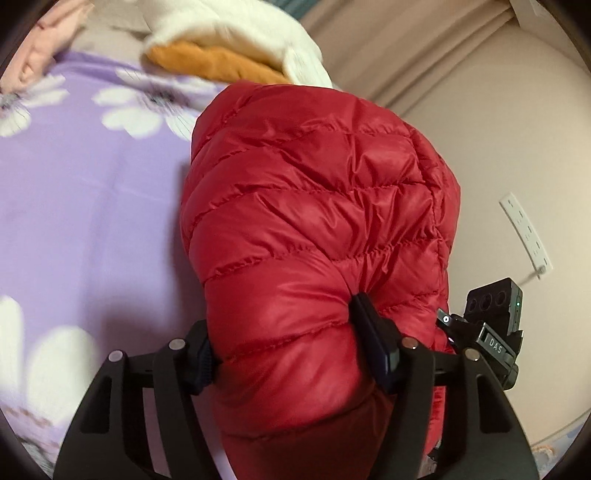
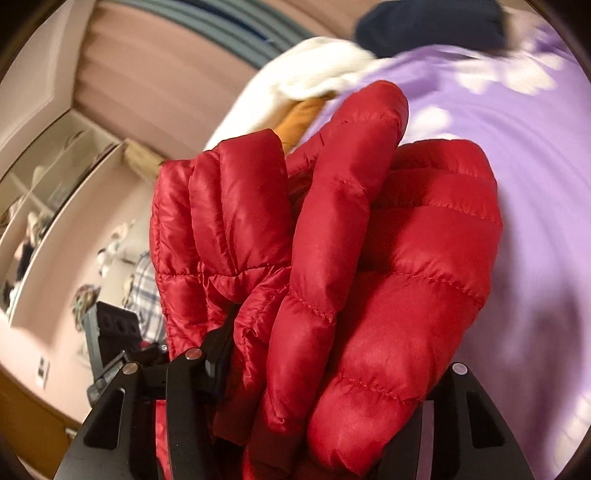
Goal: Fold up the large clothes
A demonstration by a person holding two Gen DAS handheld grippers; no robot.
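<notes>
"DAS" on black clamp (image 1: 495, 349)

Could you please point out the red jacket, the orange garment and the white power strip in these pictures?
red jacket (image 1: 314, 206), left wrist view, on its quilted middle.
orange garment (image 1: 214, 62), left wrist view, on its folded edge under the white garment (image 1: 229, 22).
white power strip (image 1: 526, 232), left wrist view, on its middle.
</notes>
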